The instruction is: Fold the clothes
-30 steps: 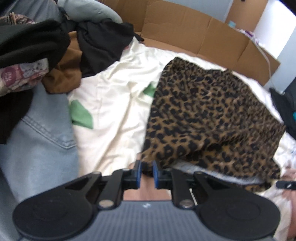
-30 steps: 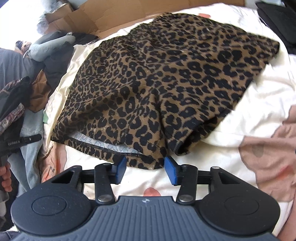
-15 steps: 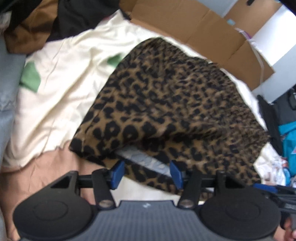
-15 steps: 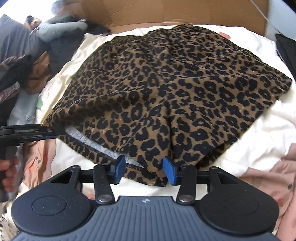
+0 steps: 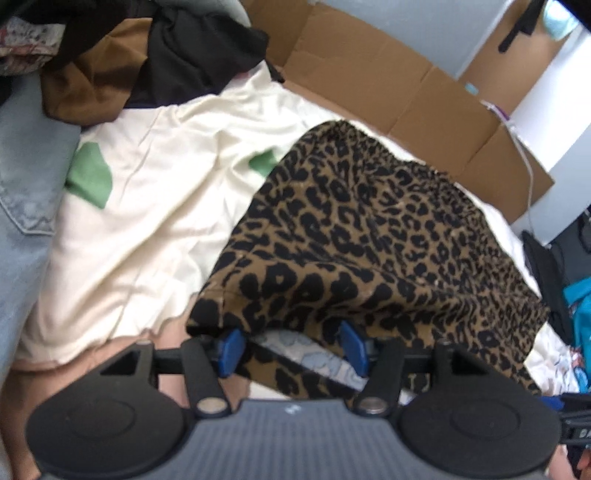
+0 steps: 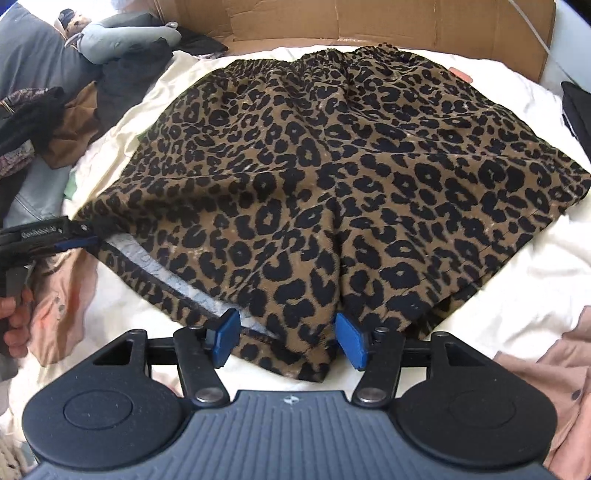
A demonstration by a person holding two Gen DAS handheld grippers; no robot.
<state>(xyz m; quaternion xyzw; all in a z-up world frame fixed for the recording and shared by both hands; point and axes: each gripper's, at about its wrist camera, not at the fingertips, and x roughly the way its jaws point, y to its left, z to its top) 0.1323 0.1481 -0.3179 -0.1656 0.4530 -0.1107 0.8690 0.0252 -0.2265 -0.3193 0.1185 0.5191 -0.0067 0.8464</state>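
Leopard-print shorts (image 5: 369, 240) (image 6: 332, 166) lie spread flat on a cream bed sheet (image 5: 147, 192), waistband at the far side. My left gripper (image 5: 291, 339) is at the outer corner of the left leg hem. Its blue pads (image 5: 231, 350) stand apart with the hem and its pale lining lying between them, not pinched. The same gripper (image 6: 86, 234) shows at the left edge of the right wrist view. My right gripper (image 6: 288, 332) is at the inner end of that leg's hem, by the crotch. Its jaws are opening and the hem fabric lies loose between them.
A flattened cardboard box (image 5: 369, 81) (image 6: 369, 22) stands along the far side of the bed. A heap of dark and brown clothes (image 5: 110, 62) and blue jeans (image 5: 22, 206) crowd the left side. Black and teal items (image 5: 576, 295) sit at the right. A pink garment (image 6: 535, 369) lies near right.
The left gripper went from shut over the bare sheet to open at the shorts' hem, dropping lower. The right jaws spread wider around the hem.
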